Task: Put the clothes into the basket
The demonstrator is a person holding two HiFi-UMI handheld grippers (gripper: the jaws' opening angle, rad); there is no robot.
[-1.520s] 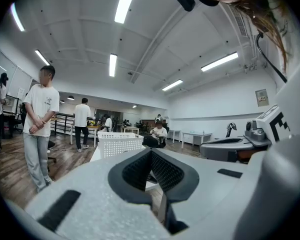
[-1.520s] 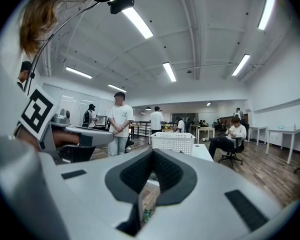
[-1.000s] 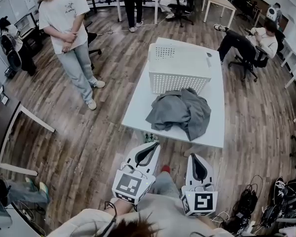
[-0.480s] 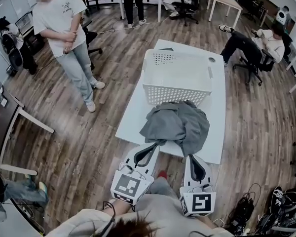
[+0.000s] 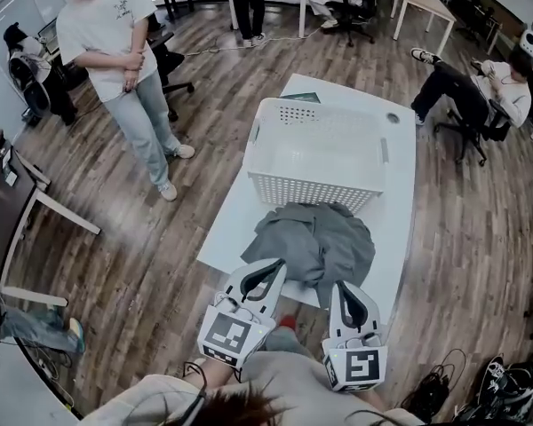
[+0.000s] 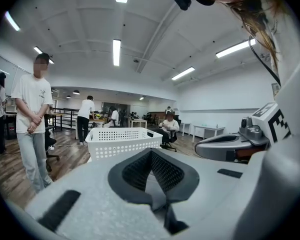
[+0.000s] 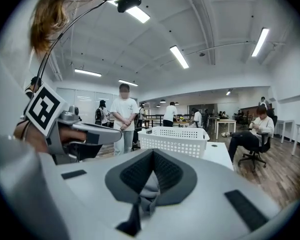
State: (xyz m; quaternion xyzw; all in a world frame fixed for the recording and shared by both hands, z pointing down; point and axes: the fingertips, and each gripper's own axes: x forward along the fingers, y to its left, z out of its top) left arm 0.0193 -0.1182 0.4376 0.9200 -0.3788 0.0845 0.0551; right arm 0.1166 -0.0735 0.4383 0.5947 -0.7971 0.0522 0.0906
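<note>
Crumpled grey clothes (image 5: 315,242) heaped on white worktop (image 5: 400,193), just before perforated white basket (image 5: 311,189); left gripper (image 5: 271,265) and right gripper (image 5: 339,286) both closed.

Table (image 5: 393,202): one. On it: one basket (image 5: 315,153), one grey clothes heap (image 5: 315,242). At the table's near edge, two grippers: left gripper (image 5: 275,266), right gripper (image 5: 343,287).

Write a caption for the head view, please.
Left gripper and right gripper, shut, face grey clothes heaped before a white basket on a table.
</note>
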